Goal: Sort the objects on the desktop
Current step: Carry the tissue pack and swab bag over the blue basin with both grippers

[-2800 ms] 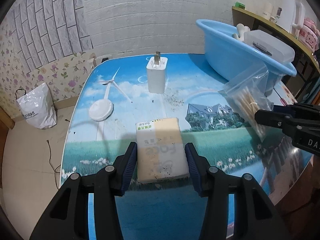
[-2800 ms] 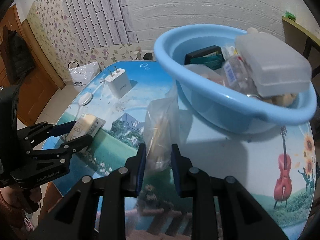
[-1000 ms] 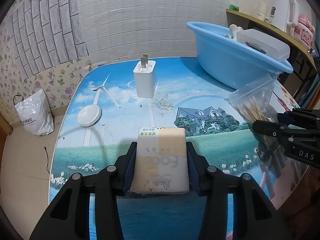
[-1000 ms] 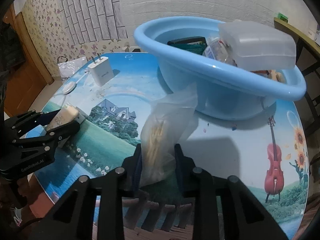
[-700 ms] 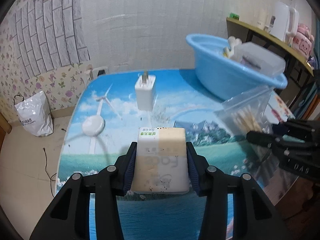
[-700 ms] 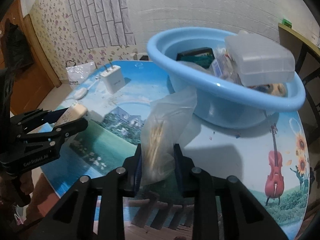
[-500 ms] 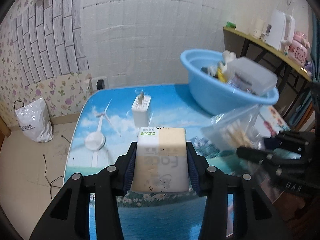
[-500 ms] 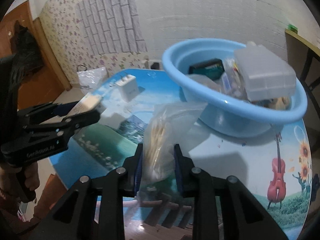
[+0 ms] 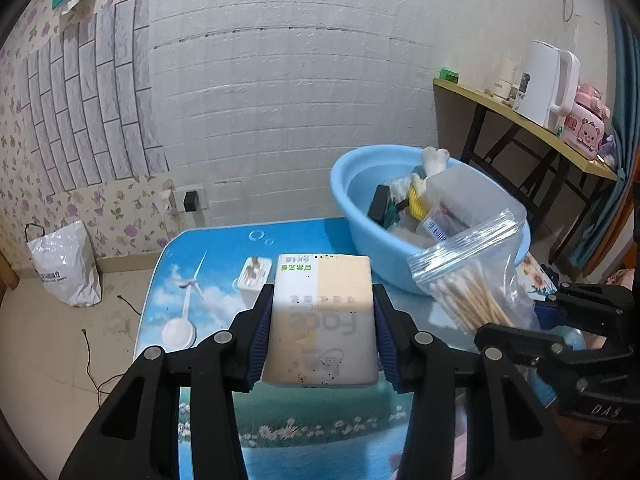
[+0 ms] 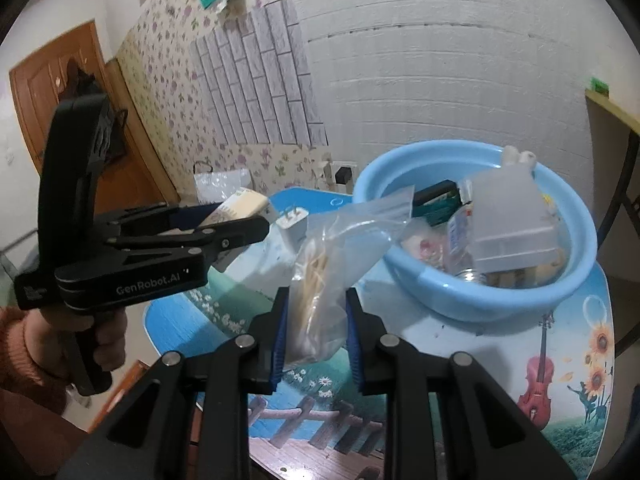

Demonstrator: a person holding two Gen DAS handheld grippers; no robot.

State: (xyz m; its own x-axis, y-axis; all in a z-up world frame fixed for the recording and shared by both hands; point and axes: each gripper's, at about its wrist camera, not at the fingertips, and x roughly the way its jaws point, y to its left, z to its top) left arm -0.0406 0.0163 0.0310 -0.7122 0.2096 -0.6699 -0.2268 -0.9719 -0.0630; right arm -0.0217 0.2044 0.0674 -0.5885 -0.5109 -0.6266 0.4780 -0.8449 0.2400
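Both grippers have lifted clear of the table (image 9: 224, 240): left gripper (image 9: 320, 344) clamps the tissue pack (image 9: 322, 320), right gripper (image 10: 314, 332) pinches the swab bag (image 10: 320, 280). Basin (image 10: 480, 300) at two o'clock already holds several items; charger (image 10: 294, 226) and white disc (image 9: 178, 334) remain on the table.

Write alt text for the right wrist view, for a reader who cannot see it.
The right gripper clamps a clear bag of cotton swabs, held above a table with a blue basin full of items. On the left, the left gripper holds a tissue pack.
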